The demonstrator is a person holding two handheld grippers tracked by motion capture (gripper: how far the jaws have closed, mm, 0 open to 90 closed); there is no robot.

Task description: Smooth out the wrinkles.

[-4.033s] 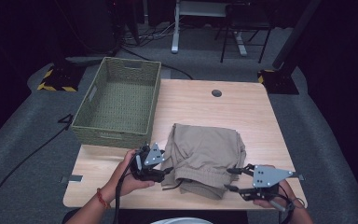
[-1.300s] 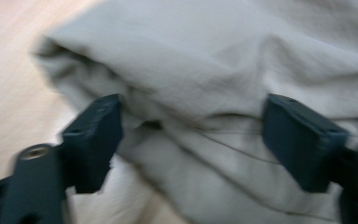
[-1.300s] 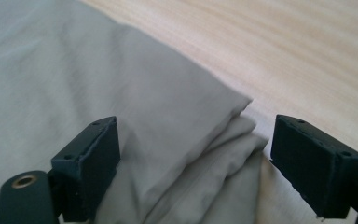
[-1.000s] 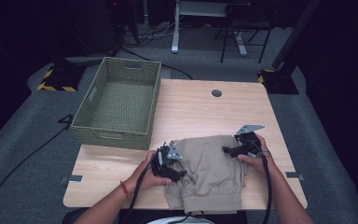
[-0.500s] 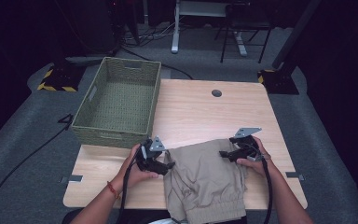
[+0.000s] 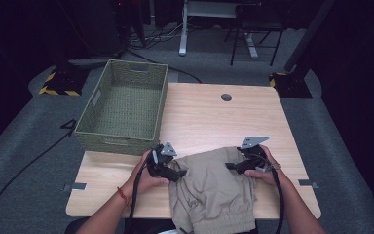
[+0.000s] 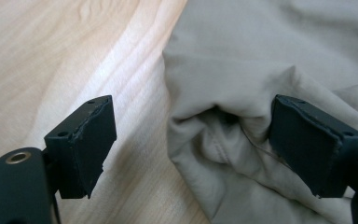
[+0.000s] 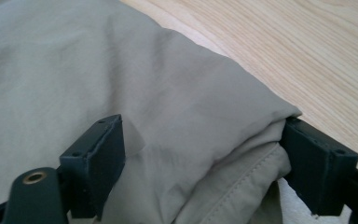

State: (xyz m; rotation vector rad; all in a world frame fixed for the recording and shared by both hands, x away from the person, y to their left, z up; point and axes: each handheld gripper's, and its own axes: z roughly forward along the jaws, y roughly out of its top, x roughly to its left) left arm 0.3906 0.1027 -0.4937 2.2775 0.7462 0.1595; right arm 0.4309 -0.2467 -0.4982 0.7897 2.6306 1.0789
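Now I am resting tan pants (image 6: 214, 190) on the wooden desk (image 6: 209, 122), both hand-held grippers (image 6: 174, 173) (image 6: 231, 165) standing open around folds, beside a green basket (image 6: 126, 105) in a dark room.

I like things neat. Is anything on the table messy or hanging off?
Yes. The tan garment lies rumpled between the two grippers, and its elastic hem droops over the table's near edge. The woven basket also overhangs the left edge a little.
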